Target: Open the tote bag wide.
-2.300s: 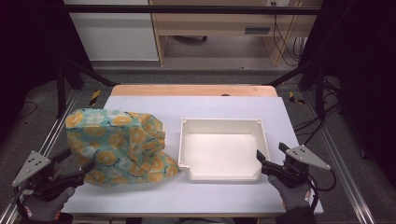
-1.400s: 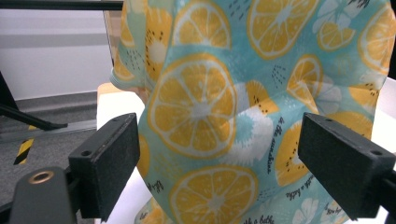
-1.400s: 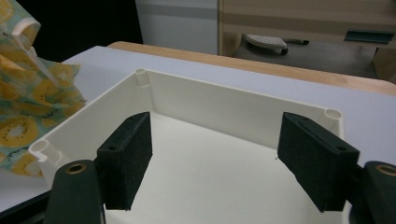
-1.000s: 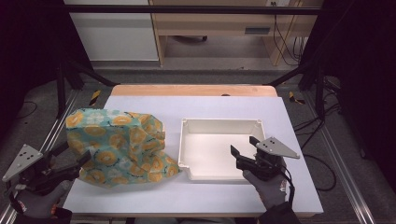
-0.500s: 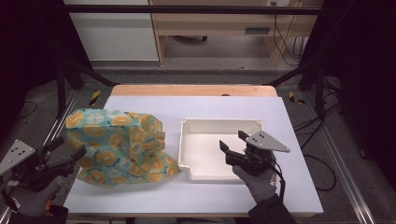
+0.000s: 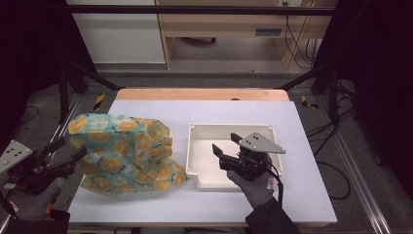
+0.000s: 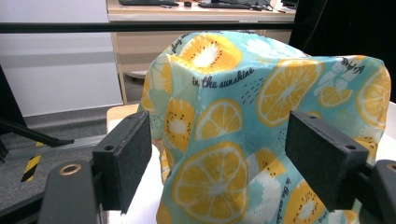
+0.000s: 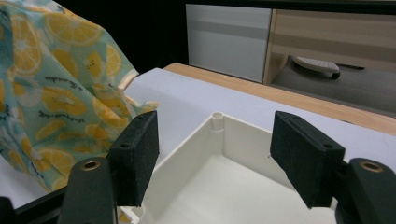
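1. The left gripper (image 6: pixel 63 148) is at the near left corner of the table (image 6: pixel 204 109), held in a gloved hand (image 6: pixel 31 202) just off the table's left edge. Its jaws stand wide apart and hold nothing; they have just been closing a little, with nothing pressed between them. In the left gripper view the pads (image 7: pixel 128 161) frame the cloth but stay clear of it.

2. The right gripper (image 6: pixel 225 144) is held in the right hand (image 6: pixel 255 187), which comes in from the near edge right of centre. It hovers over the tray's near half, pointing left and far. Its jaws are also wide open and empty; they too have just been closing slightly, with only air between them, as the right gripper view shows.

3. The cloth (image 6: pixel 124 151), teal with orange and lemon slices, lies bunched up on the left half of the table, just ahead of the left gripper. Its right edge lies just beside the tray's left wall; I cannot tell whether they touch.

4. The tray (image 6: pixel 195 156), white and shallow, sits right of centre with nothing in it.

5. The table's wooden far edge (image 6: pixel 202 93) runs behind both.
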The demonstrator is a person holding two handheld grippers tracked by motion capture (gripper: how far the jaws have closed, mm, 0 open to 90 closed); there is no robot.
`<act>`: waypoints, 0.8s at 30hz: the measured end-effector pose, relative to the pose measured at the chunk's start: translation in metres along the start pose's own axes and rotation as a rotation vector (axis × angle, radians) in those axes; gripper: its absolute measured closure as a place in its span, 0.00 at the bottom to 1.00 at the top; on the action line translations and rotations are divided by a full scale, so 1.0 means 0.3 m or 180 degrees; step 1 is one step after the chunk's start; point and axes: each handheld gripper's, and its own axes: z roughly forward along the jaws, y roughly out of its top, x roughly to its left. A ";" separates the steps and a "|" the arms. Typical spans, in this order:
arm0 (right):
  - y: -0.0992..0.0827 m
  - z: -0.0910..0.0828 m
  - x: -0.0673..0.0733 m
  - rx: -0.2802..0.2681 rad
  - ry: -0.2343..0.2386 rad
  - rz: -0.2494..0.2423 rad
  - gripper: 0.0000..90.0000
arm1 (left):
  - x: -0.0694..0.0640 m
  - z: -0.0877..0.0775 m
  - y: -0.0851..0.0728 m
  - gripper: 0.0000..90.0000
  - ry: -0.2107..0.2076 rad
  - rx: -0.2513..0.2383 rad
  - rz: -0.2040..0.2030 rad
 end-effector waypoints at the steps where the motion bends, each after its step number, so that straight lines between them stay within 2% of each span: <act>1: 0.004 0.003 0.006 -0.0005 0.0015 0.0001 0.37 | -0.001 0.003 0.001 0.26 0.0010 0.0005 0.0002; 4: 0.011 0.013 0.019 -0.0021 0.0058 0.0002 0.38 | 0.001 0.012 0.003 0.27 0.0029 0.0051 0.0020; 13: 0.025 0.049 0.064 -0.0034 0.0177 -0.0024 0.42 | 0.002 0.029 0.012 0.34 0.0059 0.0063 0.0013; 20: 0.037 0.079 0.100 -0.0072 0.0254 -0.0016 0.45 | 0.012 0.030 -0.009 0.41 0.0043 0.0134 -0.0006; 24: 0.039 0.101 0.116 -0.0097 0.0290 0.0009 0.46 | 0.015 0.027 -0.018 0.47 0.0028 0.0116 -0.0035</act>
